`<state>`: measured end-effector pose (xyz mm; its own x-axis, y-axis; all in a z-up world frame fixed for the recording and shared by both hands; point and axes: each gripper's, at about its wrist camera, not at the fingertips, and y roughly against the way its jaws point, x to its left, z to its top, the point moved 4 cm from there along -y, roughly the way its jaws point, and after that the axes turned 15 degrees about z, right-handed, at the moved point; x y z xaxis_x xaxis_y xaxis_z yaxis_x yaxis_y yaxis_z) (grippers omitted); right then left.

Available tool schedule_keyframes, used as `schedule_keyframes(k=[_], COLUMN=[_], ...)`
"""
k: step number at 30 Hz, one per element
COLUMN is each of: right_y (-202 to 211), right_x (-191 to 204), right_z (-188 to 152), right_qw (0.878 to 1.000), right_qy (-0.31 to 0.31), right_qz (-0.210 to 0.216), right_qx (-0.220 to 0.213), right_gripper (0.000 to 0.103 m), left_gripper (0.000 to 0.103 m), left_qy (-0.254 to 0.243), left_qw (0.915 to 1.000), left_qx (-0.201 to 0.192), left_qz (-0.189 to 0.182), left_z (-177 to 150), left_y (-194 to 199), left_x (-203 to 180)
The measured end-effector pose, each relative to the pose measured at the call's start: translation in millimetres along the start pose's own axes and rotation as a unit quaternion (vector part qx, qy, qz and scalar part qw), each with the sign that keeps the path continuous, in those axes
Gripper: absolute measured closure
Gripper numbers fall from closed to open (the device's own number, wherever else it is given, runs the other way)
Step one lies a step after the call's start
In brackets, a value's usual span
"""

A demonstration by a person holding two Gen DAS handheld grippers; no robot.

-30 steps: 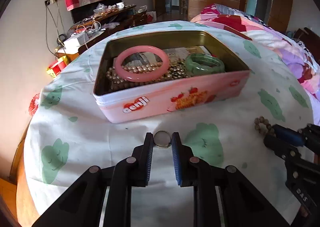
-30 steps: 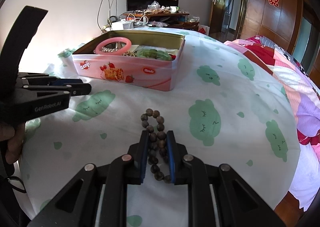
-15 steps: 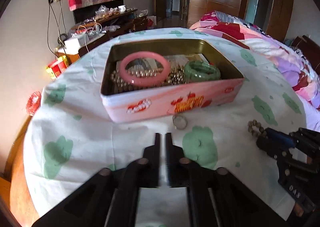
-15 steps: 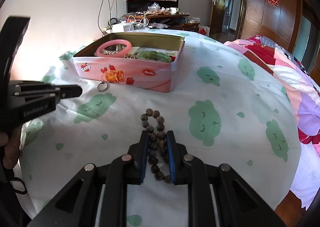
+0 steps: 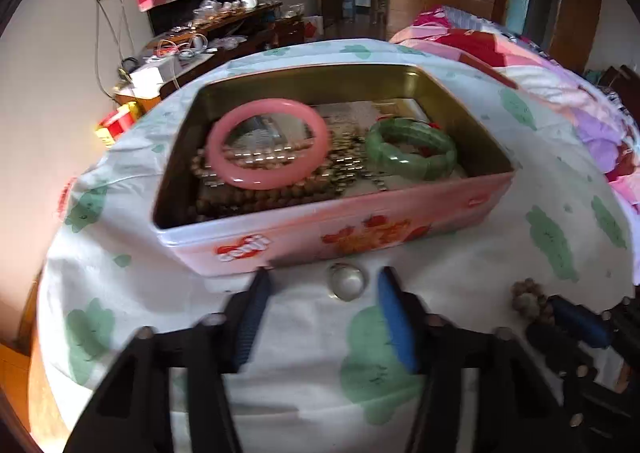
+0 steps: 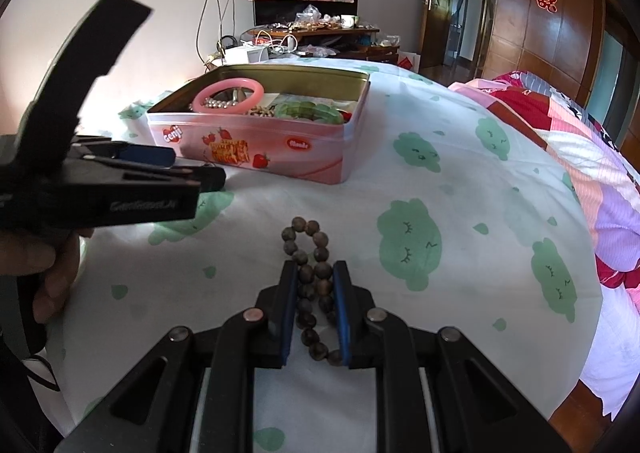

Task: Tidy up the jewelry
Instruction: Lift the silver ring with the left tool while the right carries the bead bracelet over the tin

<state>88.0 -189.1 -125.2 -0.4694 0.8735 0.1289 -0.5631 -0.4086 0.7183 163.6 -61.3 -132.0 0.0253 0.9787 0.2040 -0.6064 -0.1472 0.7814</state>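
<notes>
A small silver ring (image 5: 346, 283) lies on the cloth just in front of the pink tin (image 5: 360, 225). My left gripper (image 5: 322, 287) straddles it, jaws opening, pads clear of the ring on both sides. Inside the tin lie a pink bangle (image 5: 268, 145), a green bangle (image 5: 412, 149) and strands of beads (image 5: 256, 201). My right gripper (image 6: 315, 270) is shut on a brown bead bracelet (image 6: 311, 228), which lies on the cloth to the right of the tin (image 6: 280, 157). The left gripper (image 6: 196, 167) shows at the left of that view, in a person's hand (image 6: 52, 277).
The round table wears a white cloth with green shapes (image 6: 408, 245). A bed with a colourful quilt (image 6: 580, 141) stands close at the right. A cluttered dark cabinet (image 6: 316, 29) stands behind by the wall. The table's edge (image 5: 36, 333) drops away at the near left.
The left gripper pulled back with its jaws nearly together, leaving the ring by the tin, then came forward again and spread its jaws around the ring. The right gripper has kept still.
</notes>
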Motion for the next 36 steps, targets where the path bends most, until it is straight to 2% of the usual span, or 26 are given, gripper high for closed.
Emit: schedule_keyframes(k=[1, 2, 11, 20, 27, 36], right_y=[-0.1, 0.2, 2.8, 18.0, 33.9, 34.8], right_x=[0.9, 1.2, 0.2, -0.4, -3.8, -4.0], right_z=[-0.2, -0.3, 0.9, 9.7, 31.7, 71.9], right_qw=[1.000, 1.000, 1.000, 1.000, 0.999, 0.997], right_qy=[0.001, 0.002, -0.004, 0.002, 0.010, 0.034], right_qz=[0.000, -0.001, 0.007, 0.010, 0.006, 0.001], right_qx=[0.000, 0.000, -0.008, -0.026, -0.051, -0.071], right_gripper=[0.084, 0.084, 0.084, 0.084, 0.084, 0.084], left_gripper=[0.077, 0.084, 0.084, 0.084, 0.084, 0.084], left_qy=[-0.006, -0.016, -0.017, -0.014, -0.017, -0.016], left_qw=[1.0000, 0.9998, 0.9994, 0.9985, 0.9969, 0.9953], left_qx=[-0.003, -0.008, -0.010, -0.041, -0.075, -0.095], left_qz=[-0.003, -0.005, -0.027, -0.033, -0.015, 0.009], left_z=[-0.7, -2.3, -14.8, -9.4, 9.8, 38.1], left_y=[1.9, 5.1, 18.2, 49.5, 71.5, 74.5], left_x=[-2.4, -5.6, 2.3, 15.9, 27.7, 41.0])
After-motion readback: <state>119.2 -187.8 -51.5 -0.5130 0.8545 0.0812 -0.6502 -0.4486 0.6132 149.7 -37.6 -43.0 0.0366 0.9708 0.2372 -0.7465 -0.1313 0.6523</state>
